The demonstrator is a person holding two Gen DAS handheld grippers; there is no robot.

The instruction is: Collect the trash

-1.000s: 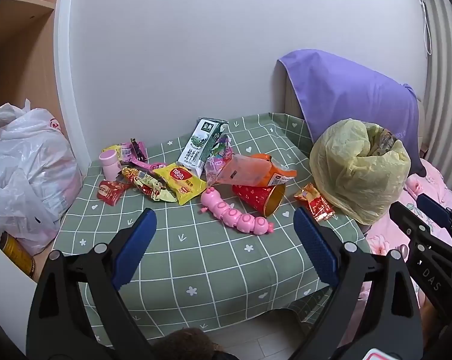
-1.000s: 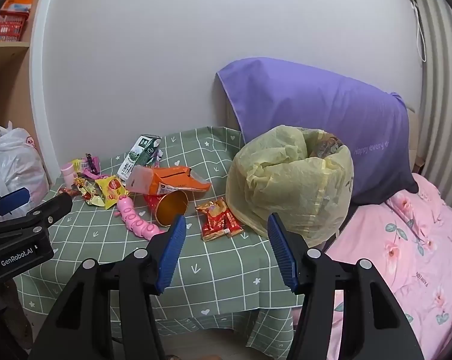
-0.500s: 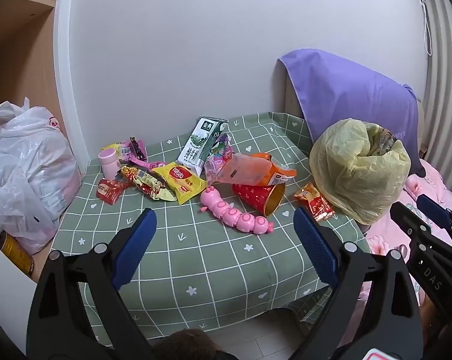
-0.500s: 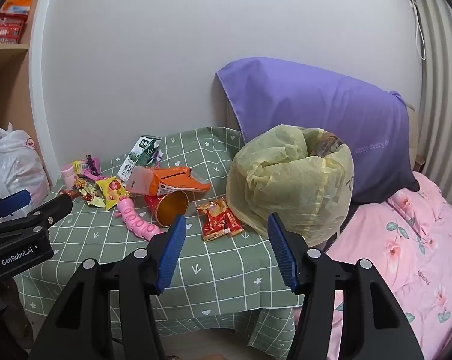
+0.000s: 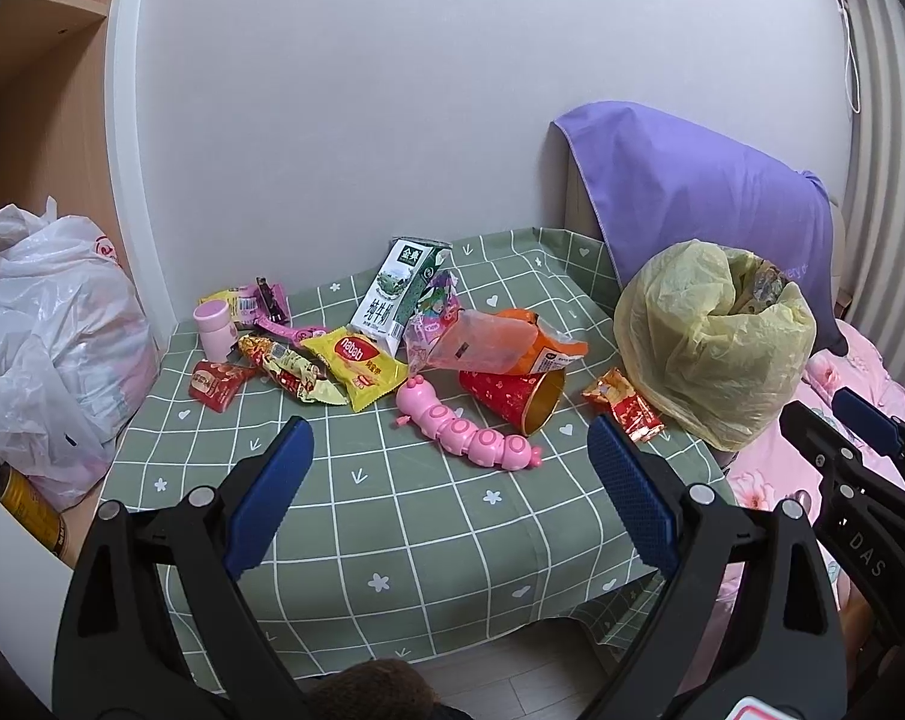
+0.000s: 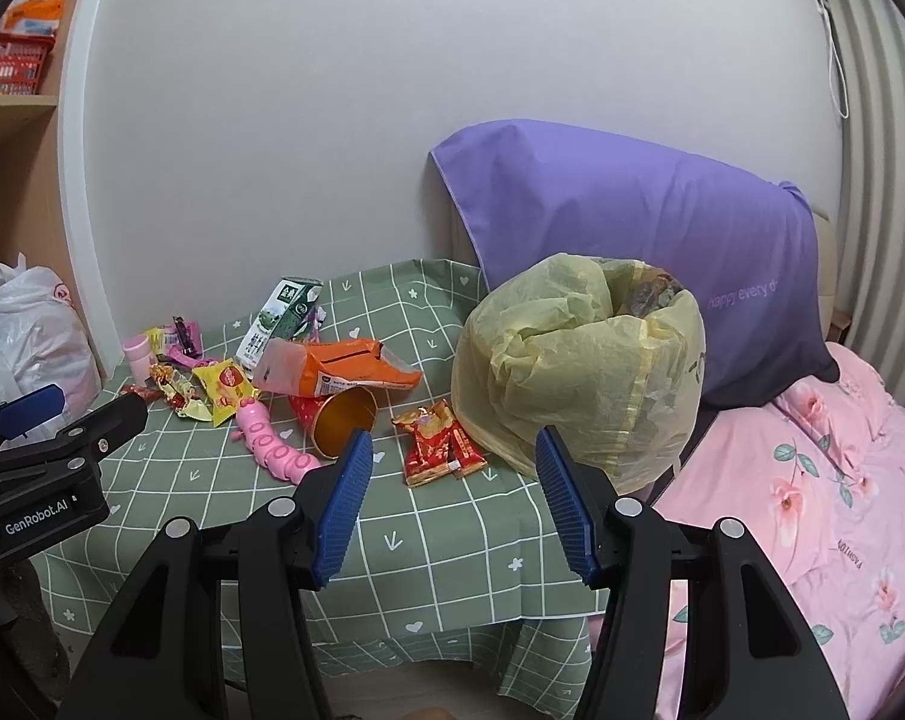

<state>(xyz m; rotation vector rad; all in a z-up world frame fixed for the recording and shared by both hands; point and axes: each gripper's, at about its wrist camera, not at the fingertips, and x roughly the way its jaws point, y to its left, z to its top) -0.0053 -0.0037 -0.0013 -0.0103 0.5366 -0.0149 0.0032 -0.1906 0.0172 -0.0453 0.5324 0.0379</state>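
Trash lies on a green checked table: a milk carton, an orange bag, a red paper cup on its side, a yellow snack packet, a red wrapper and a pink caterpillar toy. A yellow trash bag stands open at the table's right edge; it also shows in the right wrist view. My left gripper is open and empty in front of the table. My right gripper is open and empty, before the red wrapper.
A white plastic bag sits left of the table by wooden shelves. A purple pillow leans behind the trash bag. A pink flowered bed cover lies to the right. A pink small bottle stands at the table's far left.
Both grippers have stayed almost still; the views shift only very slightly. Nothing on the table has moved.
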